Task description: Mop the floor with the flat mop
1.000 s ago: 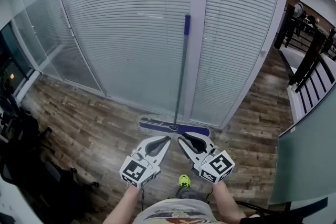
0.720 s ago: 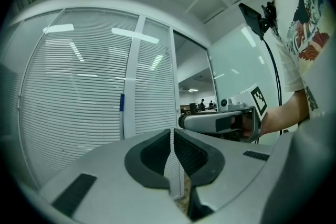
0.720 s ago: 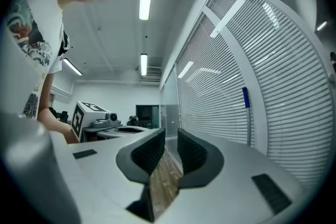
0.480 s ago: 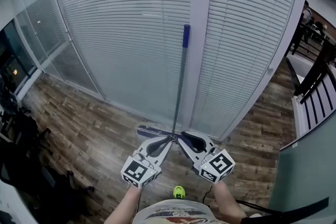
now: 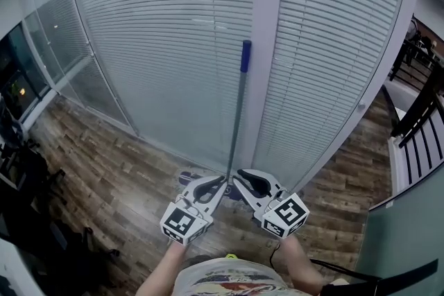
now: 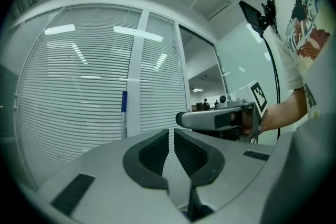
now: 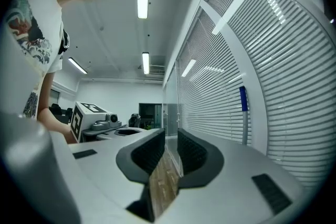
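At the left of the head view the wooden floor (image 5: 97, 156) runs along a glass wall (image 5: 159, 38) lined with blinds. Low in the frame, just left of centre, the left hand-held gripper (image 5: 219, 181) points at the wall. Its jaws are pressed together on nothing, and its own view shows only blinds past the pads.

In the centre stands the flat mop (image 5: 233, 142). Its handle (image 5: 240, 90) leans against the white mullion (image 5: 267, 45) with the purple grip on top. Its mop head (image 5: 186, 178) lies on the floor at the foot of the wall, mostly hidden behind the two tools.

Just right of the handle's lower end, the right hand-held gripper (image 5: 240, 175) is likewise closed and empty. Both gripper views show the handle off to one side and ahead, so neither tool appears to touch it.

The main risk is the lean. The handle rests only on the mullion, so a nudge from a closed tip would likely slide it sideways along the glass and drop it. Each pair of jaws must spread before reaching the shaft. A grip low near the head would probably give poor control of the long shaft so close to the glass.
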`<state>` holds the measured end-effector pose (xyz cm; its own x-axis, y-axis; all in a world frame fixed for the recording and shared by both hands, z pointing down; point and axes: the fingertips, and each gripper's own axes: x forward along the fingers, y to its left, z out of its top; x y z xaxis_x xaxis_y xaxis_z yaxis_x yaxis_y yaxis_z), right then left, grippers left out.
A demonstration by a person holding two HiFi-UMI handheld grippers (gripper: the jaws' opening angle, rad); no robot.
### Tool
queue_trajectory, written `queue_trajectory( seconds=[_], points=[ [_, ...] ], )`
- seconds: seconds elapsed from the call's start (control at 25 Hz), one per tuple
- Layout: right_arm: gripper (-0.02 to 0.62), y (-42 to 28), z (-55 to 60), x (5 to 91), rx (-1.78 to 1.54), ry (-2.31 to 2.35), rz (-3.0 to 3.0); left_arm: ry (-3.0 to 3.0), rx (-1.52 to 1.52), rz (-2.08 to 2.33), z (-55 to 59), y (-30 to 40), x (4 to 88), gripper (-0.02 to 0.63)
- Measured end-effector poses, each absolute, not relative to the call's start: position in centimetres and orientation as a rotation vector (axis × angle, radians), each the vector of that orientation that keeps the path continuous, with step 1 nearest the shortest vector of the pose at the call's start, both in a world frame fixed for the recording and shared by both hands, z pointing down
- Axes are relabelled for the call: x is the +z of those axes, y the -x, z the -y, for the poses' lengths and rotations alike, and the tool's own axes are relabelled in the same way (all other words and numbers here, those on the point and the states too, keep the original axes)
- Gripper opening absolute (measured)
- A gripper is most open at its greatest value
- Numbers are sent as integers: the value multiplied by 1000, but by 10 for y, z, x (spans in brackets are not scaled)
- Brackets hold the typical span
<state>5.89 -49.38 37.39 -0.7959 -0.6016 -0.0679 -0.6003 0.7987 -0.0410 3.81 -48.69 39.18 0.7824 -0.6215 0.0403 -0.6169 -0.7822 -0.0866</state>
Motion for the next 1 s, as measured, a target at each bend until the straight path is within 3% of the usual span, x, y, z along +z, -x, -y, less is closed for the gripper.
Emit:
queue_trajectory(
  seconds=[0.48, 1.0],
  points=[
    [61, -57, 548, 387, -101, 1005, -2929, 2923, -108, -997, 543, -41, 399, 14],
    [61, -60, 679, 385, -85, 1209, -2887, 2945, -50, -824, 679, -48, 391, 15]
  ],
)
